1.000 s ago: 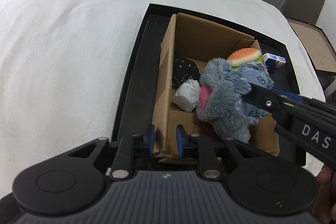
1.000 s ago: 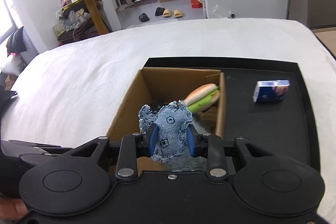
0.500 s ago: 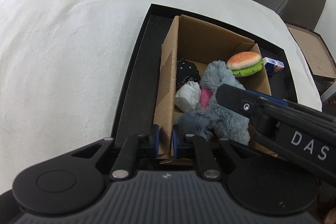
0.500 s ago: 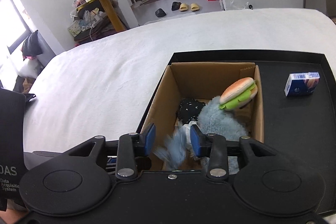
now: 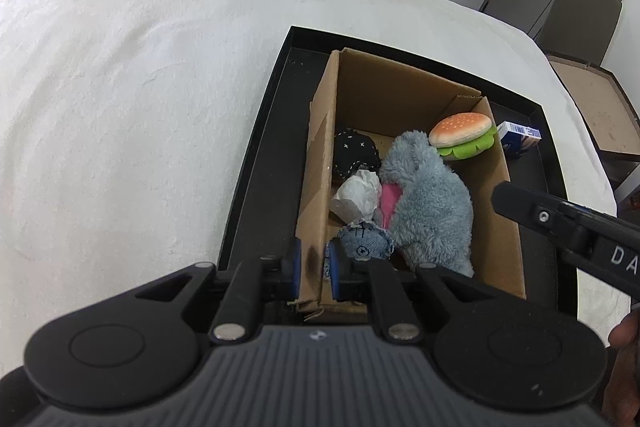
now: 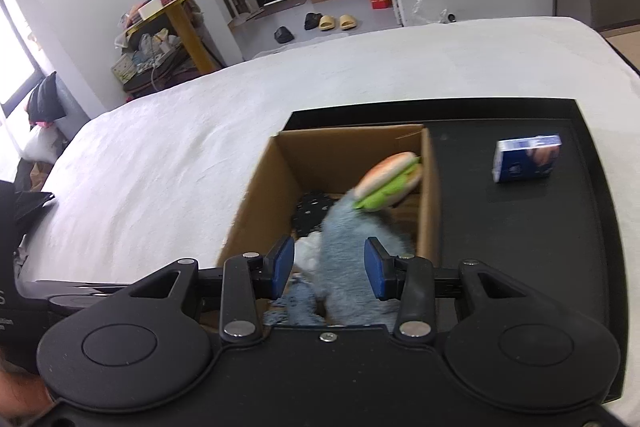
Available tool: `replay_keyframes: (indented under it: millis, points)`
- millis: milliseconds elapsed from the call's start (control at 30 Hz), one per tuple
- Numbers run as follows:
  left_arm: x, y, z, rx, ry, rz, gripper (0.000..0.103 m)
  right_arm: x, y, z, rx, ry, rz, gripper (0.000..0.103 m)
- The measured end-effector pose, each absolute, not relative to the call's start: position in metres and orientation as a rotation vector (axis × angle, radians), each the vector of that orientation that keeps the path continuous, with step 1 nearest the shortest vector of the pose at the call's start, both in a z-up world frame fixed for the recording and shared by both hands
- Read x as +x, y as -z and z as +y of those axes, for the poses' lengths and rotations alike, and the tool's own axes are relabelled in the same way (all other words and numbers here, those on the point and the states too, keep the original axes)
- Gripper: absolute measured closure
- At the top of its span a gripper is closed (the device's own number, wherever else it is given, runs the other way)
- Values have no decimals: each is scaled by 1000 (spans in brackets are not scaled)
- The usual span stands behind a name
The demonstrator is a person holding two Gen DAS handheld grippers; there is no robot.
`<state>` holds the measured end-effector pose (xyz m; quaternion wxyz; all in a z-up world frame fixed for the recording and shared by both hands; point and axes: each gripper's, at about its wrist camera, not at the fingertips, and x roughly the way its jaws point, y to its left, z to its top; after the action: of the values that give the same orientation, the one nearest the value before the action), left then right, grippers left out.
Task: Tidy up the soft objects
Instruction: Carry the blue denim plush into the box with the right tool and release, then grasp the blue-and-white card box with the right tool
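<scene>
Left gripper (image 5: 314, 269) pinched narrow on the near-left wall of the cardboard box (image 5: 320, 163). Right gripper (image 6: 329, 273) spread wide above the box, holding nothing. Inside, near end: denim toy (image 5: 364, 243) beside grey plush (image 5: 428, 203); burger plush (image 5: 462, 135) at far right.

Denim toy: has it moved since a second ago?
Yes. It left the right gripper, whose fingers are now open, and dropped into the cardboard box. The denim toy now lies at the near wall beside the grey plush.
</scene>
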<state>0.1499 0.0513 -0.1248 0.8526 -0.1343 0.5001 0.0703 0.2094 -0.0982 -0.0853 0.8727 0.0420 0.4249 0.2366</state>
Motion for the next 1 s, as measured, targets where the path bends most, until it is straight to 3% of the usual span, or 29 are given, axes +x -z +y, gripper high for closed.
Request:
replay_keyframes:
  millis: [233, 400, 467, 533, 600, 767, 1000]
  points:
    - [150, 121, 46, -245, -183, 1036, 89, 218, 88, -116, 80, -472, 880, 63]
    - [155, 117, 39, -201, -204, 1031, 87, 222, 89, -126, 65, -472, 859, 55]
    - [157, 116, 38, -194, -210, 1027, 84, 225, 91, -131, 71, -467, 860, 54]
    - [160, 116, 36, -174, -228, 1027, 69, 229, 93, -136, 78, -462, 858, 53]
    - [163, 117, 35, -159, -245, 1030, 62, 232, 94, -140, 78, -458, 852, 50]
    - [171, 116, 32, -144, -273, 1018, 57, 241, 97, -155, 59, -430, 820, 35]
    - [177, 114, 23, -97, -304, 990, 54, 267, 106, -178, 78, -392, 809, 28]
